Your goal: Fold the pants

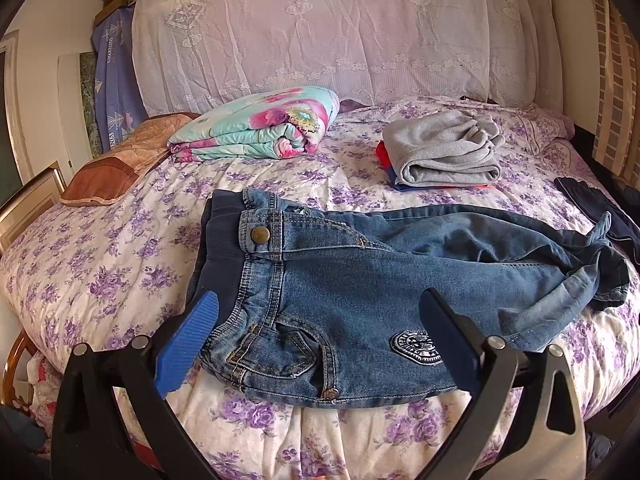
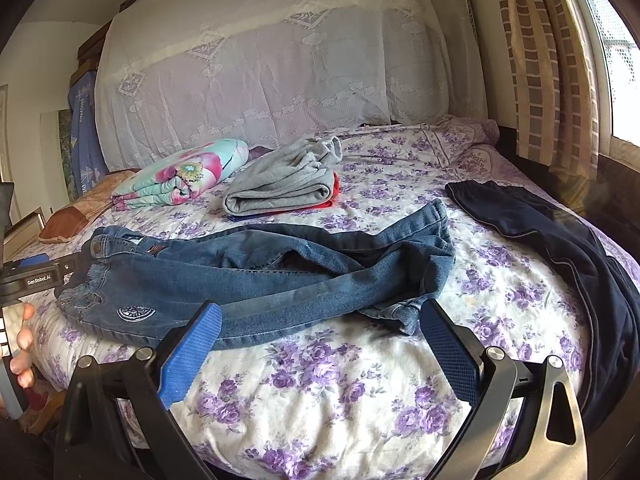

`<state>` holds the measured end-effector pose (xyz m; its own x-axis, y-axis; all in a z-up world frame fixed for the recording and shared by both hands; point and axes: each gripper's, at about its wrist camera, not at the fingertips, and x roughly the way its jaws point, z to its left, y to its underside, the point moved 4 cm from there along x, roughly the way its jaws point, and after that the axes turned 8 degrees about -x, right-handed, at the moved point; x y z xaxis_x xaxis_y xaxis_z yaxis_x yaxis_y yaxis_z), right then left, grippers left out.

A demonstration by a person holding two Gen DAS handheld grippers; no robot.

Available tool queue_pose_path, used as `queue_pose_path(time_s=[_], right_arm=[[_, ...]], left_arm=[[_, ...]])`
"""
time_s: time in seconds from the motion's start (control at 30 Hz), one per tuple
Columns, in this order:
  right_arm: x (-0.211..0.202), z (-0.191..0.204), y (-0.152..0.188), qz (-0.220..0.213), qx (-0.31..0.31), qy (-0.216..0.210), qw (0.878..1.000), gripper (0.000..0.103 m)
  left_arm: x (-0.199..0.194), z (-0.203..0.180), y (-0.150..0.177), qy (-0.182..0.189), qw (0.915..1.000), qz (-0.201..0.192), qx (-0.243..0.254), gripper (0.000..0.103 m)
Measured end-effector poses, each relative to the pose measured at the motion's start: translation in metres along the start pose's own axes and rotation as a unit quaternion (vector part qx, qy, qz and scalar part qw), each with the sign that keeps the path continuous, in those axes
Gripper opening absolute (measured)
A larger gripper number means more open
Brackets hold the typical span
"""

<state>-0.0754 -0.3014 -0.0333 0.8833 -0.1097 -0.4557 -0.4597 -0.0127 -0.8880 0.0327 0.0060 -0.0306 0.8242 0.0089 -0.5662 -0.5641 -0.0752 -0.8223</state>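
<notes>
Currently on my list: jeans (image 1: pixel 360 276) lying rumpled across the bed (image 1: pixel 100 280), unfolded; left hand-held gripper (image 1: pixel 320 320) released over the waistband, right hand-held gripper (image 2: pixel 320 328) released near the cuffs; next, I judge, straighten the legs.

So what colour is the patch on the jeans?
White with dark detail; the patch on the jeans shows best in the left wrist view.

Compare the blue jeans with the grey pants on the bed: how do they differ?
The jeans lie spread out and rumpled near the bed's front edge; the grey pants are folded into a compact bundle farther back. The jeans are blue denim with a patch; the grey pants are plain and rest atop other folded clothes. Both rest on the floral bedspread.
</notes>
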Motion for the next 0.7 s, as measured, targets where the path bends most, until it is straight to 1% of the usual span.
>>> queue_pose_path(time_s=[0.7], right_arm=[[-0.0006, 0.0027, 0.0034, 0.006, 0.001, -0.006, 1.0, 0.1]], left_arm=[[-0.0016, -0.0028, 0.0019, 0.0, 1.0, 0.005, 0.001, 0.098]])
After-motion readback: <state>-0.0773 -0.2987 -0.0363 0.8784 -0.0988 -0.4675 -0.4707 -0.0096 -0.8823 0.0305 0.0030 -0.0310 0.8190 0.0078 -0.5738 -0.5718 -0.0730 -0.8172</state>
